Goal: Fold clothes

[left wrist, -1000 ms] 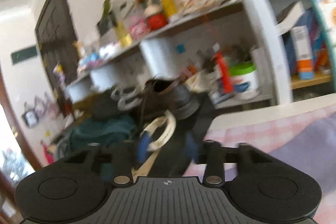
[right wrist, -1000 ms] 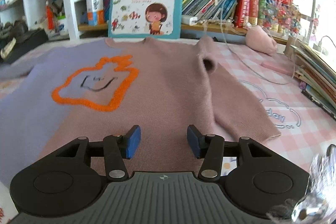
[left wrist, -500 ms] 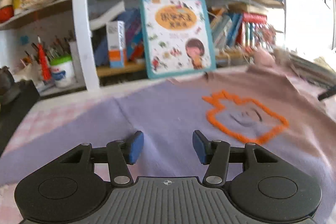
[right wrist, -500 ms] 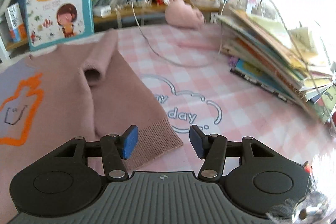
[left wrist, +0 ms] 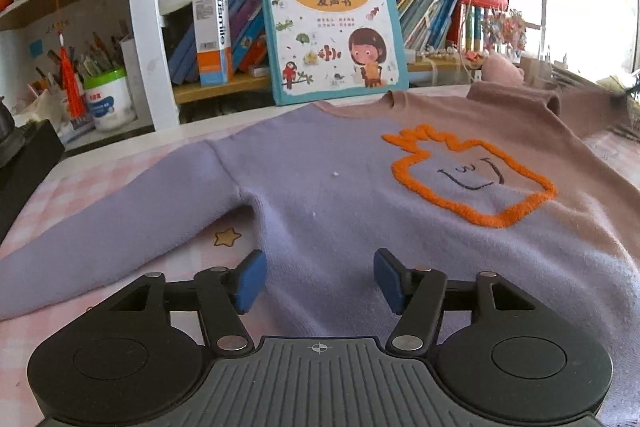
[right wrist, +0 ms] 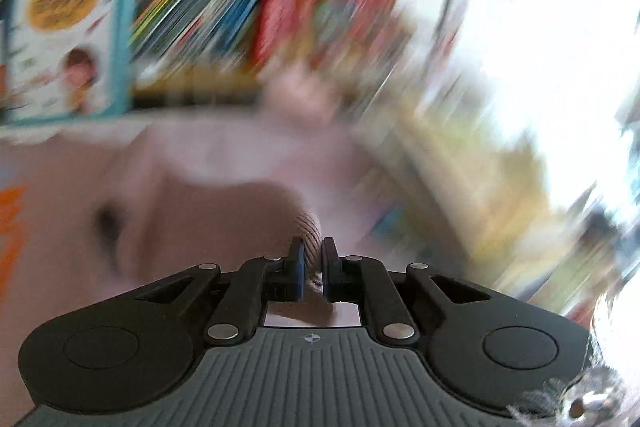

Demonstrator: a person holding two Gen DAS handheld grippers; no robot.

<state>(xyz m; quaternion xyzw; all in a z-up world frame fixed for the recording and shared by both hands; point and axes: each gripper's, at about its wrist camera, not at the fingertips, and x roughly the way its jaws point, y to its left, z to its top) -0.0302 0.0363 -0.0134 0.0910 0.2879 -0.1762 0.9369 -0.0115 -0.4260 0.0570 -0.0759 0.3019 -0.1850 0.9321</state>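
A sweater (left wrist: 320, 195), lilac on the left and dusty pink on the right, lies flat on the table with an orange outlined face (left wrist: 468, 179) on its chest. Its lilac sleeve (left wrist: 120, 227) stretches out to the left. My left gripper (left wrist: 318, 281) hovers low over the lilac body near the armpit. Its jaws are opening, fabric lies under the gap, and the pads do not press it. In the blurred right wrist view, my right gripper (right wrist: 312, 267) is shut on the ribbed cuff (right wrist: 310, 227) of the pink sleeve (right wrist: 180, 219), which is raised off the table.
A pink checked tablecloth (left wrist: 80, 179) covers the table. Behind the sweater a picture book (left wrist: 332, 23) leans on crowded bookshelves with a white post (left wrist: 148, 27). A pen pot (left wrist: 108, 99) and a black object (left wrist: 24, 163) stand at the left, a pink plush (left wrist: 500, 69) at the back right.
The left view swung from cluttered shelves to the sweater, and its jaws widened. The right gripper moved right to the pink sleeve's cuff, closed on it and lifted it.
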